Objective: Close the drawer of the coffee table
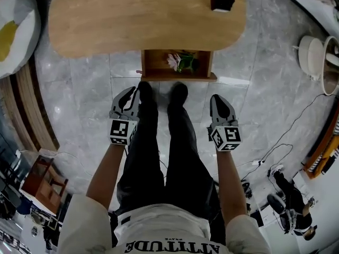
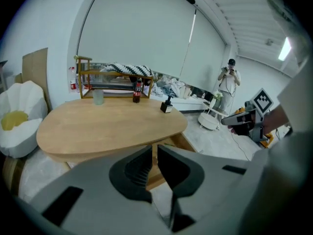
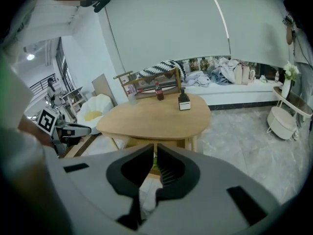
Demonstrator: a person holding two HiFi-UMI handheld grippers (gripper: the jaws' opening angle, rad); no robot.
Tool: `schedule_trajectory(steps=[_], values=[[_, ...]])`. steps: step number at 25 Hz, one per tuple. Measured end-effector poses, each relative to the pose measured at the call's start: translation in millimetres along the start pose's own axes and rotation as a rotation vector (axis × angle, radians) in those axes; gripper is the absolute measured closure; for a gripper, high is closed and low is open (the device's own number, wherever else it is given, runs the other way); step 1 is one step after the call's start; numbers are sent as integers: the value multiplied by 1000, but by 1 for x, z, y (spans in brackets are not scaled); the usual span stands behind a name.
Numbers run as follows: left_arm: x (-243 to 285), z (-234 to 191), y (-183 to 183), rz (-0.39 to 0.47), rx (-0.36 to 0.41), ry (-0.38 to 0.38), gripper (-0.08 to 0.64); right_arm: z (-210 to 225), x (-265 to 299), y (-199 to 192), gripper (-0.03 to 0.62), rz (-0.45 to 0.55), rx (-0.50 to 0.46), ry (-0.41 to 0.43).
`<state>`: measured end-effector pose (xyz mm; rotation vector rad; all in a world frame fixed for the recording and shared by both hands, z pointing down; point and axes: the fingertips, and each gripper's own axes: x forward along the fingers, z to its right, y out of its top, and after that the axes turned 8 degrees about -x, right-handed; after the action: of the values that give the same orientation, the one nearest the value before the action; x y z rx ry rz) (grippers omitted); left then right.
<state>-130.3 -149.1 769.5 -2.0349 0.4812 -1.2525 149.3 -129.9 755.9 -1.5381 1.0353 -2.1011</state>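
The oval wooden coffee table (image 1: pixel 143 17) fills the top of the head view. Its drawer (image 1: pixel 177 70) stands pulled out toward me, with pink and green items (image 1: pixel 183 61) inside. My left gripper (image 1: pixel 128 91) hovers just below the drawer's left corner, shut and holding nothing. My right gripper (image 1: pixel 217 97) hangs below the drawer's right corner, likewise shut and bare. In the left gripper view the shut left gripper (image 2: pixel 154 149) points at the table (image 2: pixel 110 126). In the right gripper view the shut right gripper (image 3: pixel 154 149) faces the table (image 3: pixel 156 114) from the front.
My legs and black shoes (image 1: pixel 161 93) stand between the grippers, close to the drawer front. A small black box (image 1: pixel 222 2) sits on the tabletop. A white and yellow cushion (image 1: pixel 13 30) lies at left, a white round stand (image 1: pixel 312 57) at right. Cables (image 1: pixel 286 136) cross the floor.
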Motion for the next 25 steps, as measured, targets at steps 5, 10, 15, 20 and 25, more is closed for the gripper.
schedule_trajectory(steps=[5,10,15,20,25], values=[[33,-14,-53,-75,-9,-6,525,6,28,-37,529,-31,2,0],[50,-16,-101,-148,-6,-46,451,6,49,-76,528,-66,-3,4],[68,-22,-157,-214,-32,-33,442,11,78,-121,520,-113,0,-7],[89,-23,-199,-285,-113,-16,440,22,105,-160,498,-156,25,-54],[112,-29,-215,-294,-196,8,428,33,121,-181,486,-171,48,-110]])
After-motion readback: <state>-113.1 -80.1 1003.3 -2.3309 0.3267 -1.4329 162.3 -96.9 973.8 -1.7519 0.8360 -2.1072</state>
